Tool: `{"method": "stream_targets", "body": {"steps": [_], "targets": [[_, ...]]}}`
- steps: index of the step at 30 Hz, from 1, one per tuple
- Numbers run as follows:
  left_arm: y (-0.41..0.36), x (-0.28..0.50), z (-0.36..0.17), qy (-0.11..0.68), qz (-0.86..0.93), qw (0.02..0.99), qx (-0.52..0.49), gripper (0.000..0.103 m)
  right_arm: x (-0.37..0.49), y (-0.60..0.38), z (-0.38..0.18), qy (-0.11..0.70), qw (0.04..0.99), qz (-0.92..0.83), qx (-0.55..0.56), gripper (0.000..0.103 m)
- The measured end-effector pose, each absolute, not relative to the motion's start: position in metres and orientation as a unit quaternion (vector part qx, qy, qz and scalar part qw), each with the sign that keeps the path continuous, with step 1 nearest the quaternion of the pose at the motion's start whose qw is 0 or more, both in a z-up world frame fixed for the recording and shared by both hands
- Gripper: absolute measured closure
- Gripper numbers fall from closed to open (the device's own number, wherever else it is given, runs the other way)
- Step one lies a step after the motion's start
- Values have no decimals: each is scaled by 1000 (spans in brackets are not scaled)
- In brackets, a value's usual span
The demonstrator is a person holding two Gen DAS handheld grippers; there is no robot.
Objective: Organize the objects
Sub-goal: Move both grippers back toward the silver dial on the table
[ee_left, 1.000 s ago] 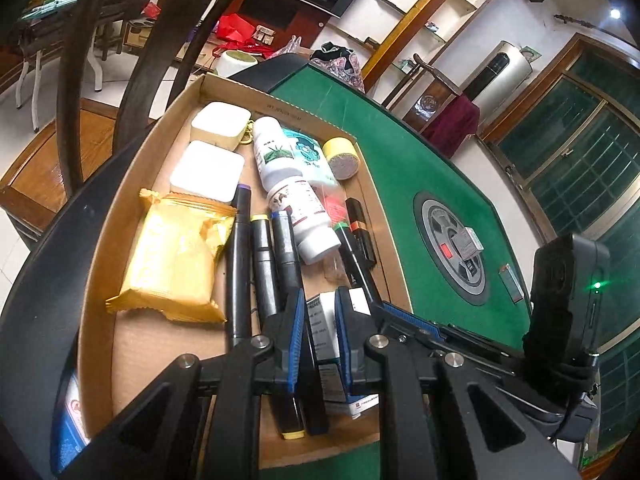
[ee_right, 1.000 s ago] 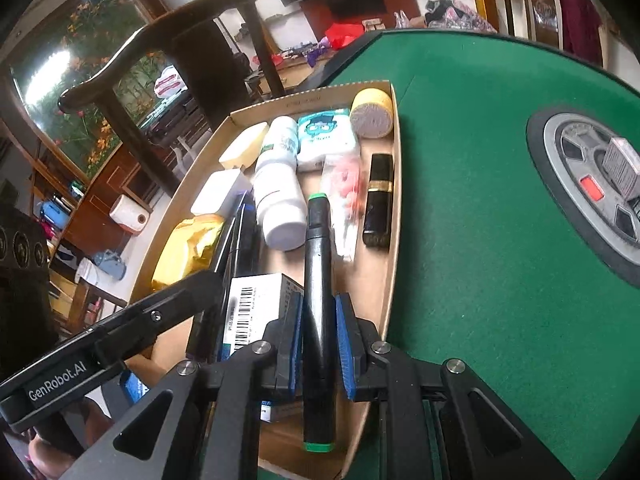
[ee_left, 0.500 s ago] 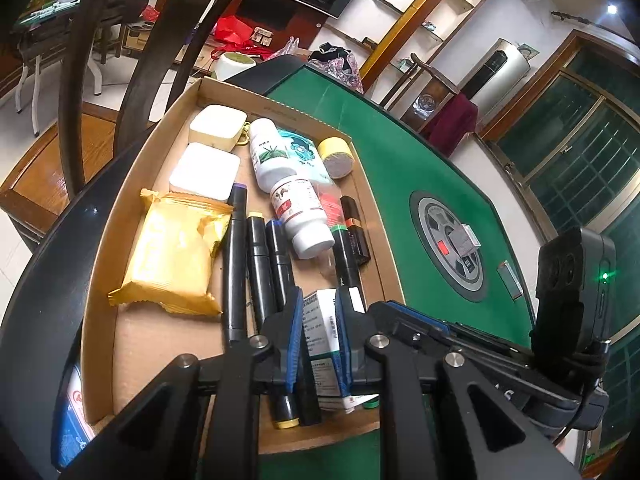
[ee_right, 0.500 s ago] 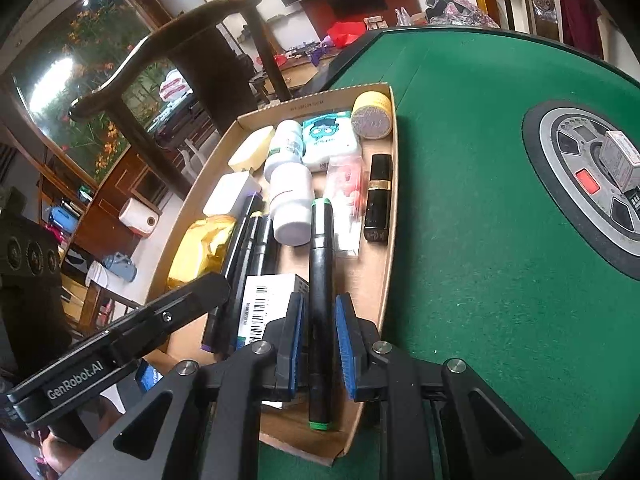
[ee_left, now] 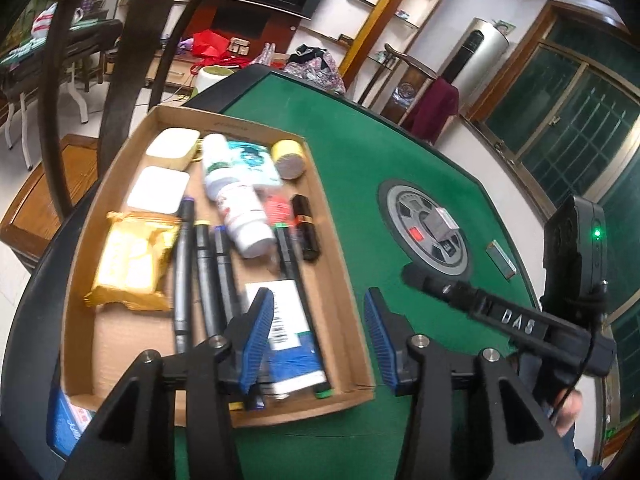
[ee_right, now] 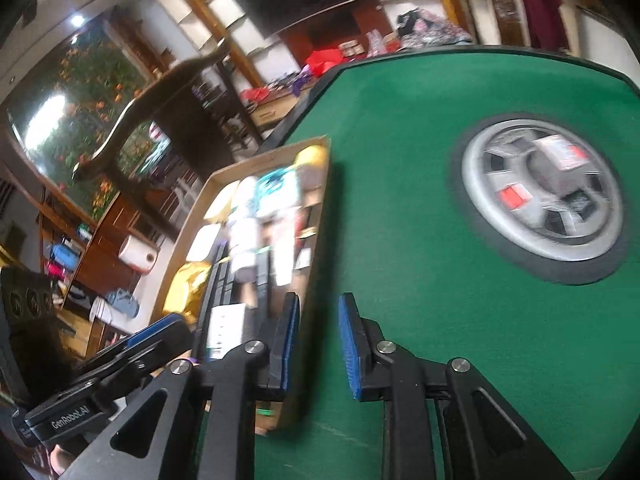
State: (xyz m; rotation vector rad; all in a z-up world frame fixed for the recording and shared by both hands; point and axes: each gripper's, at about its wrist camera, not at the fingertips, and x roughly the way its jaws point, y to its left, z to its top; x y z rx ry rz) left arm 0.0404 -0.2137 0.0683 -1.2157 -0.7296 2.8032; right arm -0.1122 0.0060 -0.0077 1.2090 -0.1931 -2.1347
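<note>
Green felt tabletop point(ee_left: 360, 168); brown cardboard tray point(ee_left: 344, 280); shiny gold foil packet point(ee_left: 132, 264); black marker pens point(ee_left: 206, 276); white box with black barcode and blue end point(ee_left: 288, 332); blue ribbed pads on black fingers point(ee_left: 258, 336); yellow-rimmed round tin point(ee_left: 288, 160)

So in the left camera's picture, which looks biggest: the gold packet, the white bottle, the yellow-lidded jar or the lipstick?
Largest to smallest, as they look there:
1. gold packet
2. white bottle
3. lipstick and yellow-lidded jar: too alike to rank, and the jar lies farther from the camera, which shrinks it.
</note>
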Motion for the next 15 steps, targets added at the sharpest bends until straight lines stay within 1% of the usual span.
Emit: {"method": "stream_targets", "body": {"steps": [5,7,11,13,15], "targets": [[-173,22,80,-200,893,23,-403,55,-141,81,-3,-88,278,-848,443,72],[-149,7,87,-181,893,36,-411,47,-156,118,-1,-103,246,-861,434,72],[-96,-37,100,-149,889,65,-429,44,-179,185,12,-124,182,-887,405,73],[-76,-67,101,-159,879,80,-443,37,-187,216,23,-152,163,-893,391,71],[-59,-100,96,-179,866,77,-461,33,-190,243,31,-184,142,-899,371,70]]}}
